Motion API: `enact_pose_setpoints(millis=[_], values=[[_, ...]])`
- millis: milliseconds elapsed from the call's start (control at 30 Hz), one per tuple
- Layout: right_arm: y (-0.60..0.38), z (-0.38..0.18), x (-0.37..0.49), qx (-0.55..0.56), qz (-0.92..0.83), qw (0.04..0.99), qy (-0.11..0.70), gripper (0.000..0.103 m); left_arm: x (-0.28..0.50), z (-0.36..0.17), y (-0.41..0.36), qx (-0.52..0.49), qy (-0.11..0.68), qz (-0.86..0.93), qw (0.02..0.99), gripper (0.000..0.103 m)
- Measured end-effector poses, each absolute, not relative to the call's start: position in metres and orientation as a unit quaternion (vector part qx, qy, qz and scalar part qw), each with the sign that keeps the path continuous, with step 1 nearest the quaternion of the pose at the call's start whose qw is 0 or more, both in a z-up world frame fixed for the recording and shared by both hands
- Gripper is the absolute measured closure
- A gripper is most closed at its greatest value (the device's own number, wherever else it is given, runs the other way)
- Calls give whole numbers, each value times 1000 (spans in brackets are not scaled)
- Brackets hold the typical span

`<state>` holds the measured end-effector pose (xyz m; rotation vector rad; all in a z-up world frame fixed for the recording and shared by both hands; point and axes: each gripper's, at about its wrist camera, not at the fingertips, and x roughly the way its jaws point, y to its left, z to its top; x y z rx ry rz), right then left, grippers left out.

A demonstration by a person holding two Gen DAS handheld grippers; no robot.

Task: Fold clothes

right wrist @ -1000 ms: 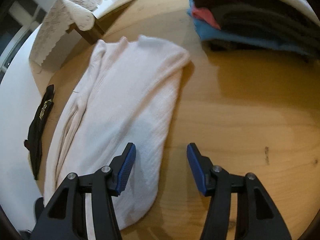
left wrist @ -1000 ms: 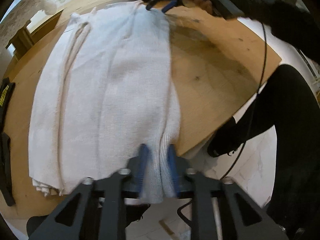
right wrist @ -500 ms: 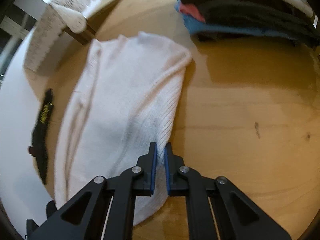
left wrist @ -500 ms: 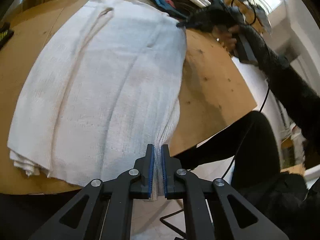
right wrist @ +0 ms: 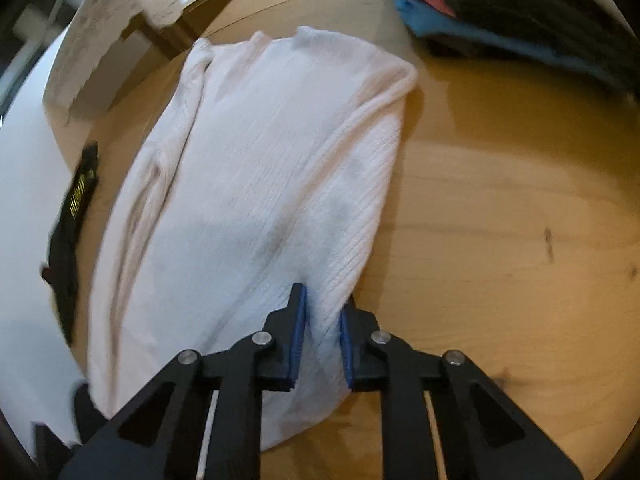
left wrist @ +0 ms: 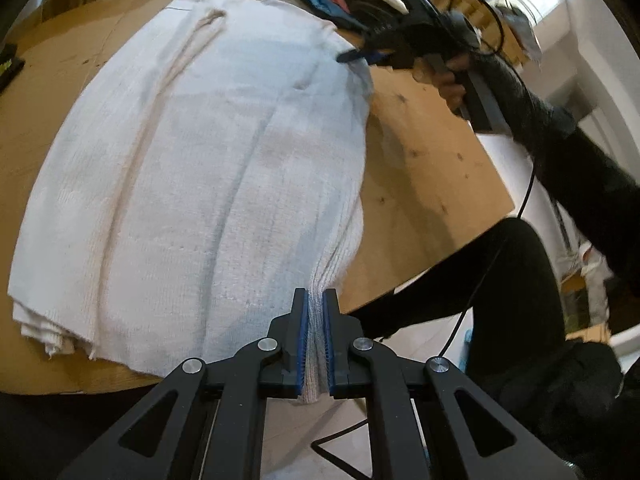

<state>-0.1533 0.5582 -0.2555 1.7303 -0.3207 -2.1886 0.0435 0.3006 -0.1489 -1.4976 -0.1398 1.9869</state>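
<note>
A white knitted garment [left wrist: 208,168] lies lengthwise on the wooden table [left wrist: 424,184], folded into a long strip. My left gripper [left wrist: 315,320] is shut on its near right corner, where the ribbed hem hangs over the table's front edge. In the right wrist view the same white garment [right wrist: 260,184] stretches away from me, and my right gripper [right wrist: 322,320] is shut on a pinch of its right edge. That right gripper [left wrist: 362,56] also shows in the left wrist view, held by a hand at the garment's far right corner.
A pile of folded blue, red and dark clothes [right wrist: 500,12] sits at the back of the table. A black strap [right wrist: 70,232] lies by the left edge. A person's dark sleeve [left wrist: 580,160] and leg [left wrist: 500,288] are to the right, with a cable hanging.
Both grippers went from open to shut on the garment's right edge. The right corner of the cloth has lifted a little off the table, and the left wrist view has risen.
</note>
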Motion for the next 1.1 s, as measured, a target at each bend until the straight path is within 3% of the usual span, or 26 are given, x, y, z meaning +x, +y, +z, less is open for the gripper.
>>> enact_pose_setpoints(millis=[167, 467, 633, 733, 900, 1067, 1100], values=[[555, -236, -163, 615, -760, 146, -151, 92, 31, -143, 272, -552, -129, 759, 321, 97], [434, -212, -204, 654, -747, 113, -24, 92, 8, -159, 200, -536, -236, 760, 281, 97], [369, -249, -234, 680, -726, 98, 29, 89, 2, -174, 189, -547, -223, 766, 254, 97], [351, -257, -241, 686, -720, 90, 55, 80, 3, -175, 190, -554, -201, 770, 244, 96], [377, -222, -236, 664, -733, 149, -5, 66, 6, -172, 185, -567, -203, 761, 242, 95], [431, -191, -213, 604, -774, 182, -55, 66, 23, -145, 172, -555, -199, 774, 229, 95], [432, -197, -208, 600, -777, 185, -45, 72, 27, -137, 169, -550, -199, 778, 229, 95]])
